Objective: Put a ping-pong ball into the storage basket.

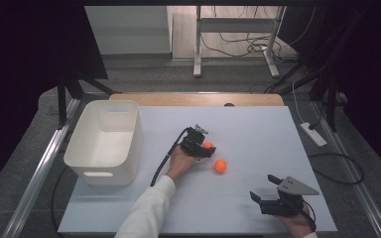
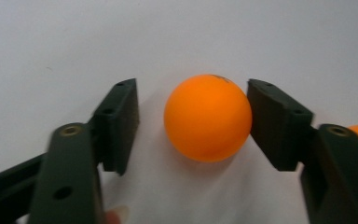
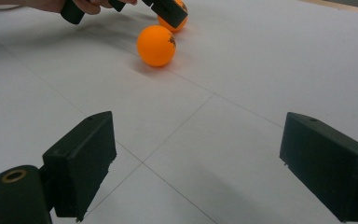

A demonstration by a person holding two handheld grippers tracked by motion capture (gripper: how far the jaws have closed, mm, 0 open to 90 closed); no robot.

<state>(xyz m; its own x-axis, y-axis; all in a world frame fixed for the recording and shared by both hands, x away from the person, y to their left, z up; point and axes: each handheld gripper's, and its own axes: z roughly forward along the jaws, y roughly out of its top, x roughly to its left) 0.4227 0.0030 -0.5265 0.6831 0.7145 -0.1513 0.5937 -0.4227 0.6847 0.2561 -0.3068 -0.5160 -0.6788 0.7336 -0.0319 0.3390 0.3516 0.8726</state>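
At the left of the high view stands the white bin [image 1: 104, 144], and to its right, near the middle of the frame, our left gripper [image 1: 204, 149] is set down over one orange ball [image 1: 208, 146]. In the left gripper view that ball [image 2: 208, 117] sits between the jaws: the right one touches its side, while a gap remains at the left one, so the jaws are narrow but not yet clamped. A ball has no long axis and points nowhere, so any squeeze line serves. The second ball [image 1: 220, 166] lies just below and right of the first. Our right gripper [image 1: 266, 193], at the lower right, rests with its jaws wide and empty; the left hand is plainly the nearer.
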